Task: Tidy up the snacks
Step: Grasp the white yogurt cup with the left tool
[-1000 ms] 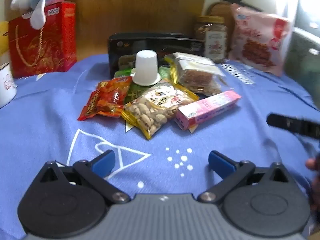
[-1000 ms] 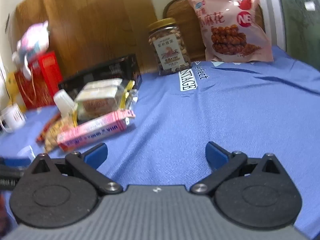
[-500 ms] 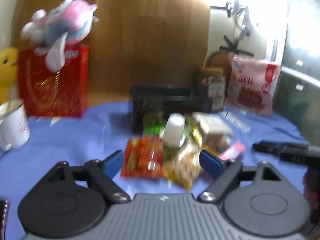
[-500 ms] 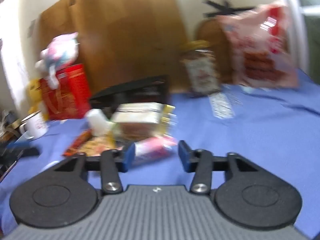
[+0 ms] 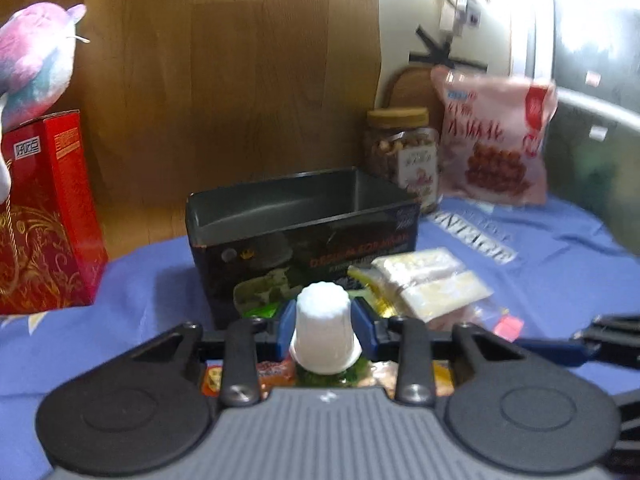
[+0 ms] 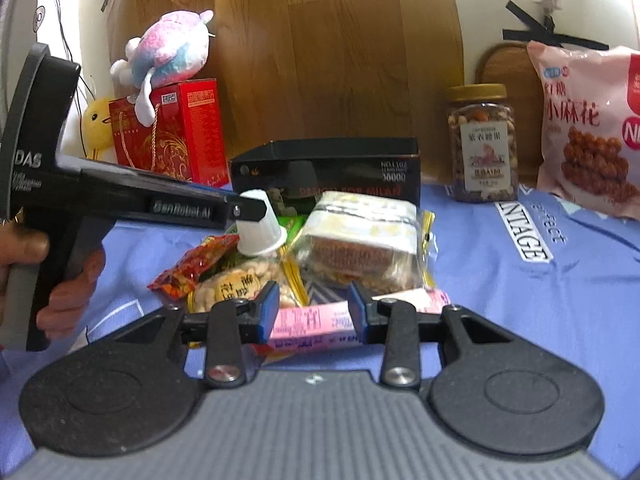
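My left gripper (image 5: 325,326) is shut on a white jelly cup (image 5: 325,330) that stands upside down on the snack pile; the right wrist view shows it (image 6: 260,226) gripped too. My right gripper (image 6: 313,311) is narrowed around the pink snack box (image 6: 310,326), its blue pads at the box's sides; contact is unclear. The pile holds a peanut bag (image 6: 244,280), a red packet (image 6: 192,266) and a clear pack of cakes (image 6: 360,240). An open black box (image 5: 296,216) stands just behind the pile.
A red gift box (image 6: 168,132) with a plush toy (image 6: 172,52) stands at the back left. A nut jar (image 6: 482,144) and a pink snack bag (image 6: 588,128) stand at the back right. A blue cloth (image 6: 540,300) covers the table.
Both grippers moved forward to the pile. The left one closed on the white cup. The right one narrowed around the pink box.
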`<state>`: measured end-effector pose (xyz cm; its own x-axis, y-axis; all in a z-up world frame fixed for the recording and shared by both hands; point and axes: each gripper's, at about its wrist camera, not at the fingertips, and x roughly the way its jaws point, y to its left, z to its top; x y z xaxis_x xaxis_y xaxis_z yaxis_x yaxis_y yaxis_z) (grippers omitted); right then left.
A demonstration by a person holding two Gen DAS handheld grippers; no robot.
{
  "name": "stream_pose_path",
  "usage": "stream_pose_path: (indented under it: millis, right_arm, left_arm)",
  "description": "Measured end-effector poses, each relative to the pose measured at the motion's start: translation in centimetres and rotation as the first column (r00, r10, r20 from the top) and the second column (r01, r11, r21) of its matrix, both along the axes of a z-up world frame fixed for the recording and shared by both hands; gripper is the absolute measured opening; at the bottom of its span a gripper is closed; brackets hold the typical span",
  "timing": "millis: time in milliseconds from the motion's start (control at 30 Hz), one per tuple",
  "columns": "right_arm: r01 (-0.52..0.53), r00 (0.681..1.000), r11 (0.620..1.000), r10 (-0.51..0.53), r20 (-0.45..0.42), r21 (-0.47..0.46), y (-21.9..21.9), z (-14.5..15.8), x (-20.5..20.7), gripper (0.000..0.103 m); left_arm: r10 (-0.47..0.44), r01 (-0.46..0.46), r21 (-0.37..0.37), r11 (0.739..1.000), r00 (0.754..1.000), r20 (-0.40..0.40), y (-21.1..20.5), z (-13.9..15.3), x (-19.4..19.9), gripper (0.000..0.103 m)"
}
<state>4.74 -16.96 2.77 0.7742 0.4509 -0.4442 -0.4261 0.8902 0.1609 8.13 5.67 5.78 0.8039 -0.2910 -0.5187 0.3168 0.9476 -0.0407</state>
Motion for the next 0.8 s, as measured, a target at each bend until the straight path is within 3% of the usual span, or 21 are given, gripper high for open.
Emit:
stream_pose_path:
  millis: [100, 167, 233, 367, 400, 500, 567, 700, 800]
  right_arm:
    - [-0.005, 1.0, 1.0, 0.005, 0.013, 0.008, 0.2, 0.0, -0.7, 0.041]
    - [-0.025, 1.0, 0.999, 0.025, 0.018, 0.022, 0.3, 0.1, -1.1, 0.041]
    - [-0.054, 0.998, 0.998, 0.053, 0.024, 0.036, 0.2, 0.1, -1.5, 0.041]
    - [-0.142, 0.99, 0.988, 0.142, 0.001, 0.064, 0.5, -0.2, -2.6, 0.041]
    - [-0.161, 0.987, 0.985, 0.161, 0.0, 0.061, 0.9, -0.3, -3.0, 0.041]
    - [-0.199, 0.98, 0.98, 0.2, -0.021, 0.024, 1.9, -0.9, -3.4, 0.041]
    - [-0.204, 0.978, 0.979, 0.203, -0.048, -0.01, 2.6, -1.6, -3.4, 0.041]
    - [-0.221, 0.974, 0.975, 0.219, -0.052, -0.022, 2.9, -1.7, -4.1, 0.041]
    - [-0.244, 0.969, 0.969, 0.243, -0.048, -0.027, 2.9, -1.3, -4.3, 0.042]
  left_arm:
    - [-0.016, 0.016, -0.123, 0.992, 1.0, -0.005, 1.9, 1.5, -1.7, 0.031]
    - [-0.045, 0.037, -0.236, 0.971, 0.999, -0.029, 3.4, 2.1, -3.0, 0.031]
    - [-0.092, 0.062, -0.343, 0.937, 0.993, -0.071, 4.7, 1.9, -4.3, 0.031]
    - [-0.151, 0.035, -0.539, 0.841, 0.973, -0.173, 6.8, -0.7, -5.8, 0.031]
    - [-0.15, 0.013, -0.56, 0.829, 0.968, -0.2, 7.0, -1.6, -5.9, 0.031]
    - [-0.075, -0.094, -0.522, 0.848, 0.953, -0.293, 7.4, -4.1, -5.8, 0.033]
    - [-0.056, -0.127, -0.536, 0.835, 0.948, -0.312, 8.2, -4.5, -5.6, 0.035]
    - [0.015, -0.163, -0.506, 0.847, 0.959, -0.284, 9.3, -3.3, -6.2, 0.045]
    - [0.017, -0.14, -0.494, 0.858, 0.969, -0.245, 9.5, -2.1, -6.8, 0.052]
